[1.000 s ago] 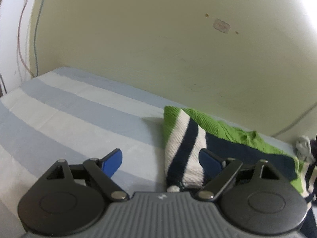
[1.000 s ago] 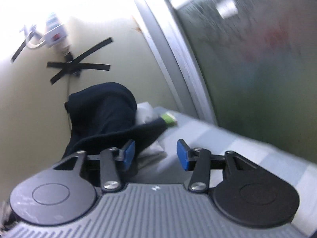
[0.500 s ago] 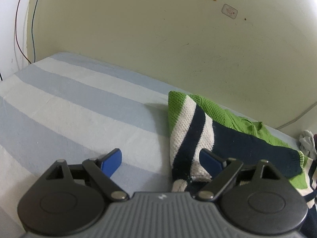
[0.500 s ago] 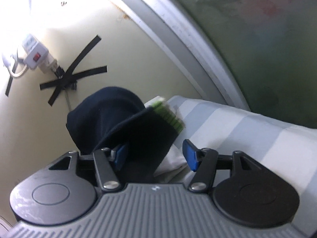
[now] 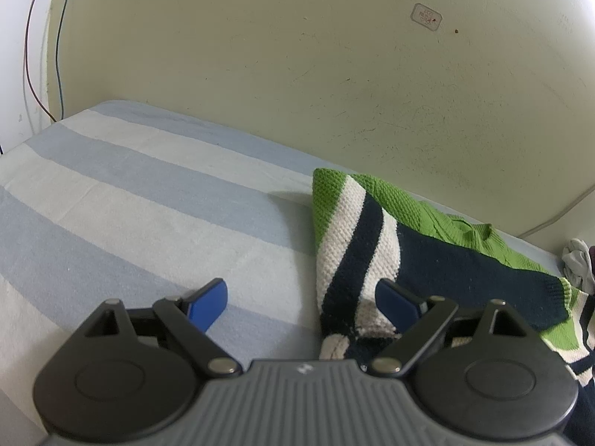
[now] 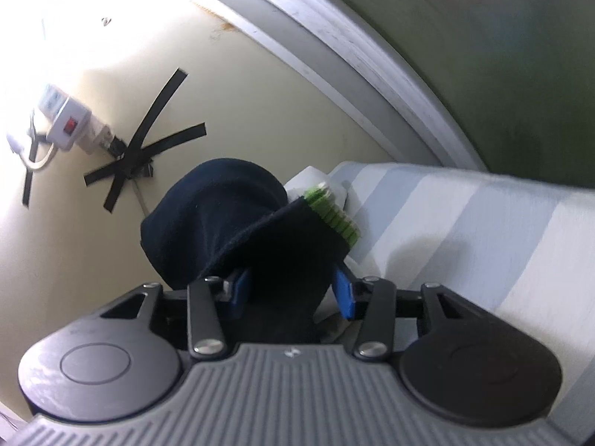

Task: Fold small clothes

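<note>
Right claw closing around the sweater's navy sleeve; left claw spread wide, released, knitted sweater just ahead-right.

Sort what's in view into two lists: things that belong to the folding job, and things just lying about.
Part of the job:
- striped sweater
- its navy sleeve with the green cuff, between the fingers of the right gripper, which is closing
- left gripper, open, beside the sweater
- striped bed sheet, the work surface

Lying about:
- power strip
- black tape
- grey cloth
- wires
</note>
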`<state>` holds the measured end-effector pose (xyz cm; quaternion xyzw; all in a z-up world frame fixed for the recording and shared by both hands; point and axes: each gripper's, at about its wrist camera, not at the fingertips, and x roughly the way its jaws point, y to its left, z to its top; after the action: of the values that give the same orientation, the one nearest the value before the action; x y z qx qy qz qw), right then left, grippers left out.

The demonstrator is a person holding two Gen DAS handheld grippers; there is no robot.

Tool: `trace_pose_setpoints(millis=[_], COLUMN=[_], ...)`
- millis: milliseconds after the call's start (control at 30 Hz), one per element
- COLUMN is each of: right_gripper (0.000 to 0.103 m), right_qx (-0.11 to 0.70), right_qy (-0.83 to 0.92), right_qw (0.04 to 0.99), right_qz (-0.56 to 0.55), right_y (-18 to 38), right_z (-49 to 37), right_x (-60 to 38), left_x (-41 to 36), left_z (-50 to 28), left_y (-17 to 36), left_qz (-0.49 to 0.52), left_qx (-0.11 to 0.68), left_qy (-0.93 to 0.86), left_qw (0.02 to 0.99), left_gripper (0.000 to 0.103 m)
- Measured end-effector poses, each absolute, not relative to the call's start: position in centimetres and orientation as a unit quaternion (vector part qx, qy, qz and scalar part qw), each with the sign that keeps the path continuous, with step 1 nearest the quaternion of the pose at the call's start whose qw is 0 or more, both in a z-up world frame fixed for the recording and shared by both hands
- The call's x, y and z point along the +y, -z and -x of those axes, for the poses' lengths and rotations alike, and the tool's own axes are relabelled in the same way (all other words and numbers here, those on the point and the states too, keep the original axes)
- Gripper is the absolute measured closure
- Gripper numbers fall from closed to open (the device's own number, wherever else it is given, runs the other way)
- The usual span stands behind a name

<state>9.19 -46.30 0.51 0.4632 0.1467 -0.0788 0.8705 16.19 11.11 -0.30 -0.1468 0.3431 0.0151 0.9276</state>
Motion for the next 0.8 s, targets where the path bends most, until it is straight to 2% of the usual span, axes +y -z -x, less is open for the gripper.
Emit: trace_pose_setpoints(millis=[233, 300, 367, 433, 600, 800], right_gripper=[0.051, 0.060, 0.081, 0.094, 0.094, 0.095], right_qx=[0.130, 0.128, 0.124, 0.123, 0.106, 0.093], right_qy=[0.062, 0.059, 0.060, 0.077, 0.064, -0.004], right_qw=[0.834, 0.842, 0.853, 0.873, 0.901, 0.937], right_qz=[-0.533, -0.521, -0.503, -0.467, -0.416, -0.335], right_y=[1.3, 0.8, 0.0, -1.4, -4.6, -11.1], right_z=[-8.6, -8.7, -8.7, -8.5, -7.1, -6.6], right_x=[-46.7, -46.6, -46.3, -45.7, -44.0, -37.8], left_x=[11.0, 11.0, 11.0, 11.0, 10.9, 11.0], left_z=[-16.3, -16.3, -16.3, -16.3, -16.2, -15.8], left_y=[0.3, 0.3, 0.3, 0.4, 0.4, -0.1], left_qz=[0.146, 0.146, 0.145, 0.145, 0.144, 0.155], left_qx=[0.343, 0.343, 0.343, 0.344, 0.345, 0.338], left_qy=[-0.016, -0.016, -0.016, -0.016, -0.017, -0.015], left_qw=[0.928, 0.928, 0.928, 0.928, 0.927, 0.928], left_gripper=[0.013, 0.012, 0.012, 0.012, 0.012, 0.012])
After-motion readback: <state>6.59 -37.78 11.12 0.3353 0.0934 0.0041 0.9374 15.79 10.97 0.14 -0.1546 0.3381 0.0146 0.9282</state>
